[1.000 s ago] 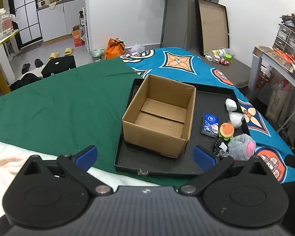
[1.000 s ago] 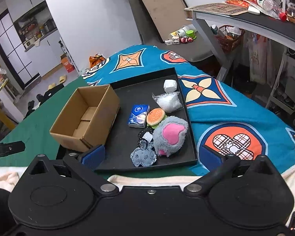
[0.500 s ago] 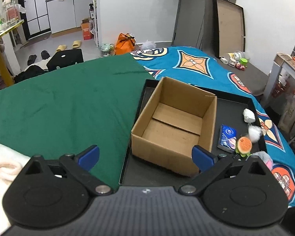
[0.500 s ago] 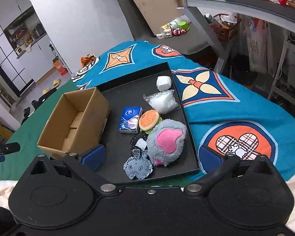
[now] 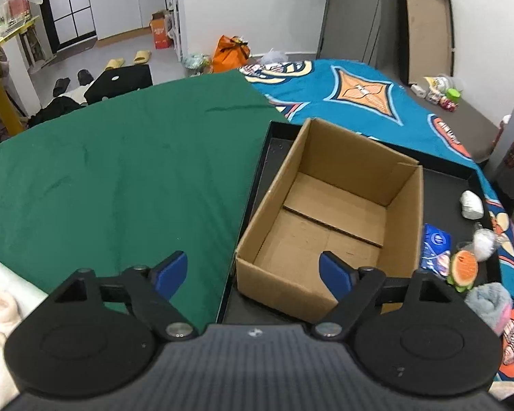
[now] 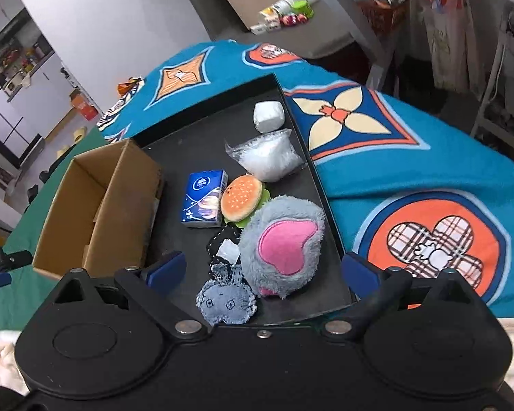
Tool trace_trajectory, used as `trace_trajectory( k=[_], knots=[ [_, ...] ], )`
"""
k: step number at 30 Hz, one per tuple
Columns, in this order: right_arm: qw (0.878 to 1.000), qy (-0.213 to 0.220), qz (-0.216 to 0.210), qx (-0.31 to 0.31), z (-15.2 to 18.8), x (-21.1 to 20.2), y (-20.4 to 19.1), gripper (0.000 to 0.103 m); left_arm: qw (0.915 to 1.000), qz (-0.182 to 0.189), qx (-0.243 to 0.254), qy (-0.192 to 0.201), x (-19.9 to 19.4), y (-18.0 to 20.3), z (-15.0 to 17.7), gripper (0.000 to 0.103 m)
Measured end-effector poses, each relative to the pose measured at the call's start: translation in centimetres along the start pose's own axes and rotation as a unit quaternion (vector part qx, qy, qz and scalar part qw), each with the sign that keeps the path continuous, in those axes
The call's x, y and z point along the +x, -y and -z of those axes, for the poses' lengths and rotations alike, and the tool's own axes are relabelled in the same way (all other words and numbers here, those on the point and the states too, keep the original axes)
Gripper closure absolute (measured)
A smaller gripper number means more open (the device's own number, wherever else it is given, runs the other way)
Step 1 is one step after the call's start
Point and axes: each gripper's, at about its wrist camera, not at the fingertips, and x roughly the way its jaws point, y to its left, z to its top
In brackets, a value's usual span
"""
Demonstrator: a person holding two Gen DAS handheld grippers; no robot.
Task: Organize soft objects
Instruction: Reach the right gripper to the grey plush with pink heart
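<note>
The left hand-held gripper [image 5: 253, 270] is seen closing, nothing between its jaws, above the near left corner of the cardboard box [image 5: 332, 226]. The right hand-held gripper [image 6: 262, 270] is also closing, though still wide, with the denim plush [image 6: 227, 303] and grey-pink plush [image 6: 282, 239] seen between its fingers but not touched. All lie in the black tray [image 6: 175, 246] on the bed: the box on its left side, then tissue pack [image 6: 205, 202], burger plush [image 6: 241, 197], clear bag [image 6: 269, 156], and white bundle [image 6: 269, 116] near the far right corner.
</note>
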Motion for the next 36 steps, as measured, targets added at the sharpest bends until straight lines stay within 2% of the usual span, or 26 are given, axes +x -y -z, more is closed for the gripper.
trace_trajectory(
  k=[10, 17, 20, 23, 25, 26, 28, 30, 31, 36],
  knots=[
    [0.999, -0.03, 0.015, 0.037, -0.8, 3.7, 0.9, 0.008, 0.9994, -0.027, 0.0, -0.023, 4.0, 0.1, -1.1, 0.037],
    [0.997, -0.042, 0.018, 0.062, -0.7, 5.5, 1.4, 0.008, 0.9986, -0.045, 0.004, -0.027, 5.9, 0.2, -1.5, 0.043],
    [0.996, -0.042, 0.018, 0.072, -0.6, 6.0, 1.6, 0.01, 0.9984, -0.048, 0.005, -0.03, 6.6, 0.4, -1.7, 0.052],
    [0.996, -0.046, 0.018, 0.08, -0.6, 6.7, 1.6, 0.012, 0.9982, -0.05, 0.007, -0.032, 6.9, 0.6, -1.8, 0.064],
    [0.995, -0.047, 0.017, 0.082, -0.6, 7.1, 1.5, 0.013, 0.998, -0.054, 0.009, -0.032, 7.0, 0.8, -1.7, 0.075],
    [0.996, -0.046, 0.017, 0.08, -0.5, 7.3, 1.4, 0.014, 0.9979, -0.052, 0.008, -0.037, 7.3, 0.8, -1.7, 0.077],
    [0.996, -0.045, 0.015, 0.078, -0.4, 7.5, 1.3, 0.02, 0.9978, -0.047, 0.01, -0.045, 7.5, 0.8, -1.6, 0.081],
    [0.995, -0.045, 0.01, 0.088, -0.2, 7.7, 1.5, 0.037, 0.9979, -0.046, 0.008, -0.046, 7.6, 0.9, -1.3, 0.083],
    [0.995, -0.045, 0.008, 0.092, -0.2, 7.8, 1.6, 0.04, 0.9982, -0.043, 0.001, -0.043, 7.5, 0.8, -1.3, 0.084],
    [0.996, -0.027, 0.001, 0.084, -0.2, 7.2, 1.4, 0.047, 0.9983, -0.042, 0.005, -0.039, 6.6, 1.1, -0.5, 0.089]
  ],
)
